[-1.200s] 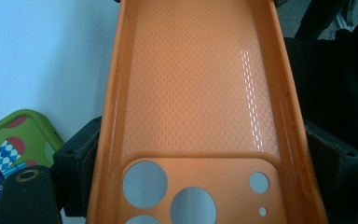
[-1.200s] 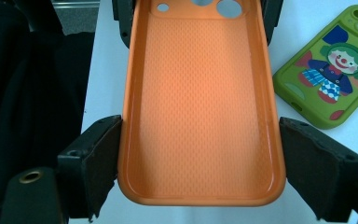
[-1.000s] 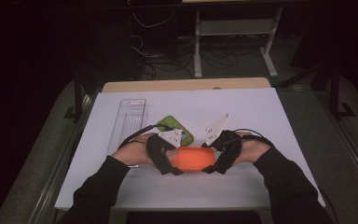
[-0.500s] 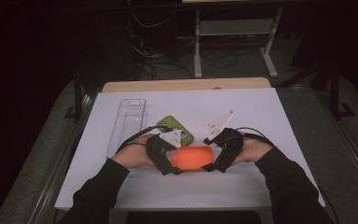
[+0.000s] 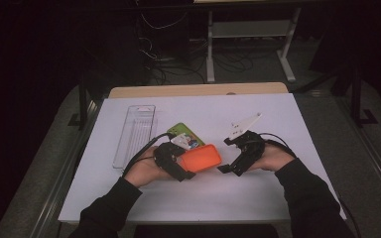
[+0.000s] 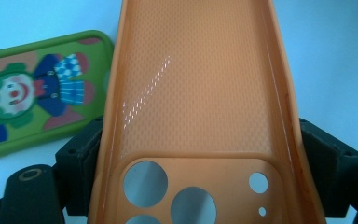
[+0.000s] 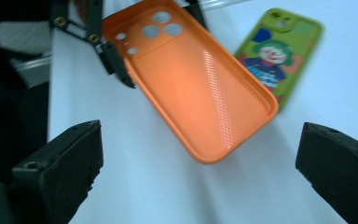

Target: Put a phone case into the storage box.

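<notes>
Orange phone case [image 5: 200, 157], glossy textured inside, camera cutouts, clamped by left tongs [image 5: 184, 170]; right tongs [image 5: 226, 166] wide, beside it. No legible writing.

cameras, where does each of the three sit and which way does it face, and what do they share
High view: above the person's side, looking forward and down on the white table; both sleeves and hands enter from below.
Left gripper view: rides the left gripper, looking along its jaws clamped on the orange phone case.
Right gripper view: rides the right gripper, facing the other hand across its wide-apart jaws.
Shared: all three show the orange case and the green clown case.
</notes>
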`<move>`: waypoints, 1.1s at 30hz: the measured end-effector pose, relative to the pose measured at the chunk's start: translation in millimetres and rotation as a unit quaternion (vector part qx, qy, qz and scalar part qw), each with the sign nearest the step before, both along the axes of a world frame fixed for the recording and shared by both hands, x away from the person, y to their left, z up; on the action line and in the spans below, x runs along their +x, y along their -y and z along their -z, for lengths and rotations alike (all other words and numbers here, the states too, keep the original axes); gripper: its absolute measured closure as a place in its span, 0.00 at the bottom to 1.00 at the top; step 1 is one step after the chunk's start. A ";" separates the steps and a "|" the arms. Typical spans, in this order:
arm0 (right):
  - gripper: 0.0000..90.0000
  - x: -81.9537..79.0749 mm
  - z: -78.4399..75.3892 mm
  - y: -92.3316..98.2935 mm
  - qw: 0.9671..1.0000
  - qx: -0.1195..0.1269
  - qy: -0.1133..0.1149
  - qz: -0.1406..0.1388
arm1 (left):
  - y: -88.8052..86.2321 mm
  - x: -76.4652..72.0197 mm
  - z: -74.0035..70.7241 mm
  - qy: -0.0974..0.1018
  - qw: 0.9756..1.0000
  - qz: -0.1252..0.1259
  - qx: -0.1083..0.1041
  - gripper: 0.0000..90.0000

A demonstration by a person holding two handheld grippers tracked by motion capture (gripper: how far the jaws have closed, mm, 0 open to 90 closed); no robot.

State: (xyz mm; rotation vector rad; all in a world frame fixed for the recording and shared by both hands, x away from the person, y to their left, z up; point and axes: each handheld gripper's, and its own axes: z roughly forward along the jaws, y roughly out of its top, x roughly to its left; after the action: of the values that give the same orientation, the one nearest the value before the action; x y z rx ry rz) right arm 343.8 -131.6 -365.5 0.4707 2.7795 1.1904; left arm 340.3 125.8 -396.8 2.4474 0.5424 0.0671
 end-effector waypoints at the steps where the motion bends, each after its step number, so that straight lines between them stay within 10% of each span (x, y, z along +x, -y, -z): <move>1: 0.00 -0.8 1.1 1.6 1.000 0.010 0.000 0.011 | 0.1 -0.1 -0.7 0.000 1.000 -0.004 0.004 0.18; 11: 0.00 -8.5 16.1 15.3 0.985 0.054 0.004 0.163 | 0.3 0.0 0.2 0.000 0.999 -0.040 0.010 0.18; 24: 0.00 -30.8 37.6 23.4 0.966 0.082 -0.013 0.244 | -0.5 0.6 0.1 -0.010 0.998 -0.058 0.004 0.18; 33: 0.00 -33.1 45.0 30.8 0.964 0.084 -0.020 0.250 | -2.7 1.9 -0.6 -0.016 0.998 -0.059 0.002 0.18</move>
State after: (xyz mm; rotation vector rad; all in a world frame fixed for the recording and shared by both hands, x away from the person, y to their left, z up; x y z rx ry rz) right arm 310.7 -162.4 -410.5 1.1387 2.3706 1.2911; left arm 342.3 128.5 -396.1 2.4213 0.7018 0.0771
